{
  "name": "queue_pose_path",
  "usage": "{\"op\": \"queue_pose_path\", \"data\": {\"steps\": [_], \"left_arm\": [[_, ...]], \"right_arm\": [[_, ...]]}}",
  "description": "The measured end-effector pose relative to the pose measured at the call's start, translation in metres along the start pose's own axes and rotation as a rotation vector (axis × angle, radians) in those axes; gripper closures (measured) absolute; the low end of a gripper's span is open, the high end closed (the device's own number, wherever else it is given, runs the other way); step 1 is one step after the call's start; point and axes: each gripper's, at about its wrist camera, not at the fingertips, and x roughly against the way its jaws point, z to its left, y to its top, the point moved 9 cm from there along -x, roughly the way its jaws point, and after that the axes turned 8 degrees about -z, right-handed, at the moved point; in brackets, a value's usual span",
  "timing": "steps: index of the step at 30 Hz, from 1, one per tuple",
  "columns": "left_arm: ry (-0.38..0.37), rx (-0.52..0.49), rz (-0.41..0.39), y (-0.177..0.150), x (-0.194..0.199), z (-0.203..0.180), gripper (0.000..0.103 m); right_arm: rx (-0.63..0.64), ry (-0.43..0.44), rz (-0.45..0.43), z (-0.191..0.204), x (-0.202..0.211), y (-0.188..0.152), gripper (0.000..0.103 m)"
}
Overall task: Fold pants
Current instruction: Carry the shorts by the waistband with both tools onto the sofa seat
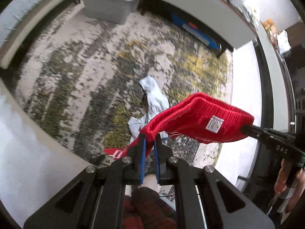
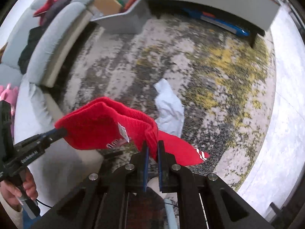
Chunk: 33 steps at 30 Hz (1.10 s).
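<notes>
The red pants (image 1: 200,120) hang in the air above a patterned rug, held by the elastic waistband at both ends. My left gripper (image 1: 150,139) is shut on one end of the waistband. My right gripper (image 2: 152,148) is shut on the other end; in the left wrist view its fingers (image 1: 247,128) clamp the far right corner. A white label (image 1: 214,124) shows inside the waistband. The legs with white stripes droop below (image 2: 200,152). In the right wrist view the left gripper's fingers (image 2: 59,131) pinch the left corner.
A pale blue garment (image 1: 154,99) lies crumpled on the rug (image 1: 95,66) beneath the pants. A grey bin (image 1: 110,5) with toys stands at the back. A grey sofa (image 2: 51,43) with clothes is at left, a low bench (image 1: 200,9) at back right.
</notes>
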Motion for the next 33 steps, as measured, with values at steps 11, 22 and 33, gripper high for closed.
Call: {"op": "queue_pose_path", "data": {"steps": [11, 22, 33], "left_arm": [[0.025, 0.084, -0.110, -0.004, 0.128, 0.018, 0.097], [0.042, 0.284, -0.119, -0.081, 0.247, 0.083, 0.097], [0.090, 0.506, -0.206, -0.191, 0.385, 0.149, 0.097]], "right_arm": [[0.154, 0.052, -0.011, 0.085, 0.078, 0.014, 0.096], [0.334, 0.112, 0.077, 0.201, 0.129, -0.020, 0.096], [0.607, 0.221, 0.148, 0.363, 0.201, -0.086, 0.096]]}}
